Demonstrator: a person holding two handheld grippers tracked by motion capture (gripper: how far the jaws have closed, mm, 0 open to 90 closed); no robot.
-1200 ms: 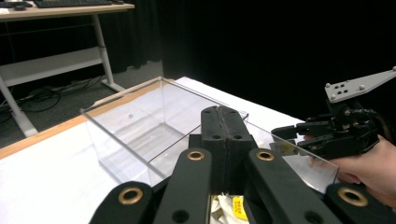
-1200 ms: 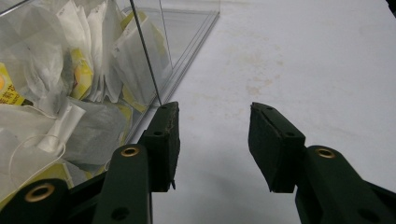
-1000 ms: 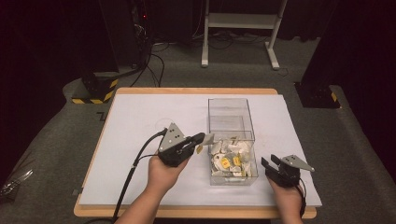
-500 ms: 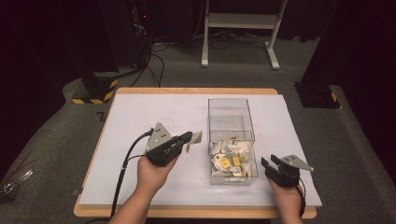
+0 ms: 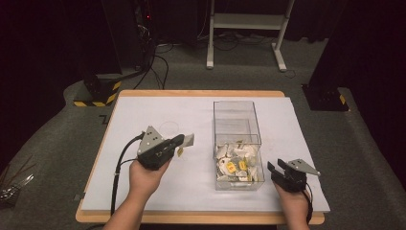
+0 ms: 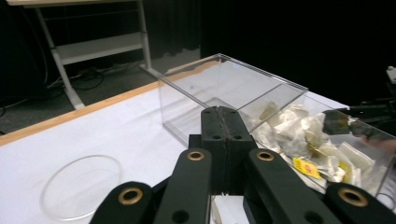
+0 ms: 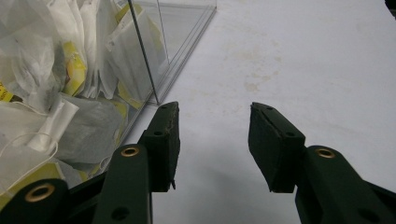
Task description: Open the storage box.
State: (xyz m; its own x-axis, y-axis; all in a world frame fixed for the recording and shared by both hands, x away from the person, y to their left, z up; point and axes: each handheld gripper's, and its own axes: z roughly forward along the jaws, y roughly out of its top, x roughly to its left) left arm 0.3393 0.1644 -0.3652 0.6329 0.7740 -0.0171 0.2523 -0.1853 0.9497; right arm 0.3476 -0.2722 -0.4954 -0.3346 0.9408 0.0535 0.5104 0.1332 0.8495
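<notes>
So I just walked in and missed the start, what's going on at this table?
A person is working with a tool in each hand. The left tool is shut on a tea bag and holds it above the white table, between a clear round lid and the clear box of tea bags. The right tool rests open beside the box.

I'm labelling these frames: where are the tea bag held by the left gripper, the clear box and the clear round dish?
tea bag (image 5: 187,140), high view, its white pouch.
clear box (image 5: 234,102), high view, far rim.
clear round dish (image 6: 80,185), left gripper view, its base.
</notes>
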